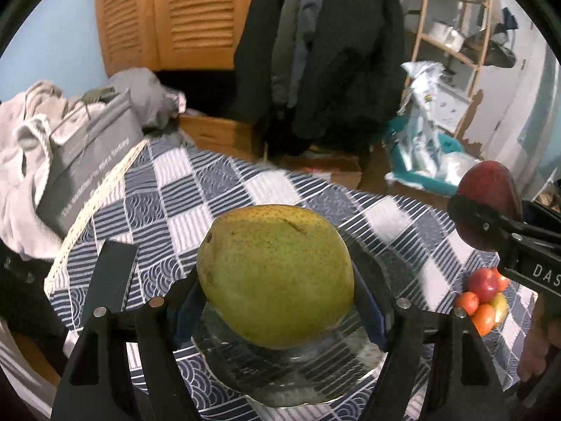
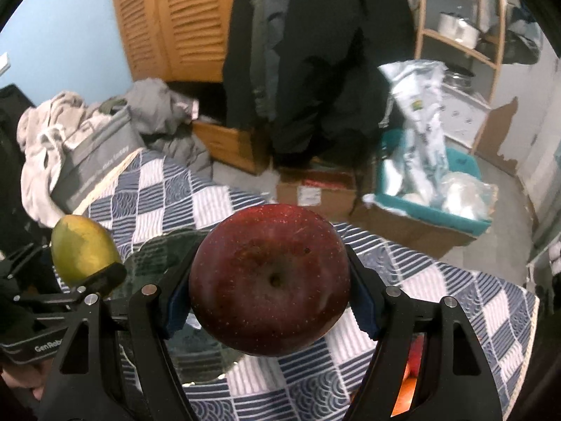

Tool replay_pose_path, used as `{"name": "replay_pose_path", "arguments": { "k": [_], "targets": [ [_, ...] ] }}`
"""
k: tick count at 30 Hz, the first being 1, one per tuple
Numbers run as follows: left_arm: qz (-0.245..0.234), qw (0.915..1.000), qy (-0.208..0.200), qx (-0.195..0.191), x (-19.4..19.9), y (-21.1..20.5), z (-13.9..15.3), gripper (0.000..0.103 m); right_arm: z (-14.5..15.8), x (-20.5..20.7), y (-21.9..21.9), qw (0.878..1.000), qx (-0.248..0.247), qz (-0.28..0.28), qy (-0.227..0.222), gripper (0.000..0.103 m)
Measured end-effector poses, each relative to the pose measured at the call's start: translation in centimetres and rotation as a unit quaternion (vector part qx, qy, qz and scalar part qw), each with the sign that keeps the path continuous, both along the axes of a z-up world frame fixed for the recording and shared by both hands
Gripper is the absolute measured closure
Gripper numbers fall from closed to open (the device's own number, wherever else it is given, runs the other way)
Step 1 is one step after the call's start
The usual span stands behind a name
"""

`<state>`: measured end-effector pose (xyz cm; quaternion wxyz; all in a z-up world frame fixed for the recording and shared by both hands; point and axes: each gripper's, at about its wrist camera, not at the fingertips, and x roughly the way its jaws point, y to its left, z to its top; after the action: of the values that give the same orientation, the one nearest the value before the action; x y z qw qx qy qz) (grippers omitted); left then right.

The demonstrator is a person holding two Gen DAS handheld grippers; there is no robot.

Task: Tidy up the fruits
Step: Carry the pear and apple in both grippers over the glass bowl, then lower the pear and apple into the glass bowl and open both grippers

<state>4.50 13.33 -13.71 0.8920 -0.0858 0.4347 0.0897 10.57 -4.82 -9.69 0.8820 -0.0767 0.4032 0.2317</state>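
My left gripper (image 1: 277, 277) is shut on a large green pear (image 1: 275, 273), held just above a clear glass plate (image 1: 291, 382) on the blue-and-white checked tablecloth (image 1: 196, 189). The right gripper (image 2: 270, 287) is shut on a dark red apple (image 2: 270, 284), its blue pads pressing both sides. In the left wrist view the apple (image 1: 489, 189) hangs at the right edge. In the right wrist view the pear (image 2: 82, 249) shows at the left. A small heap of red, orange and yellow fruits (image 1: 485, 300) lies on the cloth at the right.
A grey paper bag (image 1: 91, 161) and crumpled clothes (image 1: 24, 133) sit at the table's left edge. Beyond the table stand a wooden louvred cabinet (image 1: 164, 14), hanging dark coats (image 1: 333, 52), cardboard boxes (image 2: 315, 189), a teal bin of plastic bags (image 2: 431, 189) and a shelf rack (image 1: 455, 35).
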Motion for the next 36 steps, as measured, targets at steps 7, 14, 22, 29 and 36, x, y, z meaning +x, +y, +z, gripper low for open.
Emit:
{"name": "replay_pose_path", "arguments": {
  "k": [7,14,22,29,36],
  "targets": [
    [0.025,0.9986,0.047,-0.006,0.4,2.2,-3.8,0.025,-3.8,1.0,3.1,0.999,-0.019,0.024,0.035,0.028],
    [0.036,0.9952,0.089,-0.019,0.7,3.1,-6.8,0.025,-7.2,1.8,4.9,0.996,-0.038,0.04,0.076,0.028],
    [0.038,0.991,0.126,-0.024,1.2,3.1,-9.2,0.025,-10.7,1.9,5.8,0.99,-0.059,0.054,0.119,0.028],
    [0.039,0.9869,0.154,-0.03,1.3,3.0,-10.7,0.025,-12.0,1.7,5.9,0.987,-0.064,0.059,0.136,0.028],
    [0.037,0.9822,0.181,-0.034,1.4,2.9,-12.0,0.025,-12.6,1.6,6.1,0.984,-0.063,0.067,0.15,0.028]
  ]
}}
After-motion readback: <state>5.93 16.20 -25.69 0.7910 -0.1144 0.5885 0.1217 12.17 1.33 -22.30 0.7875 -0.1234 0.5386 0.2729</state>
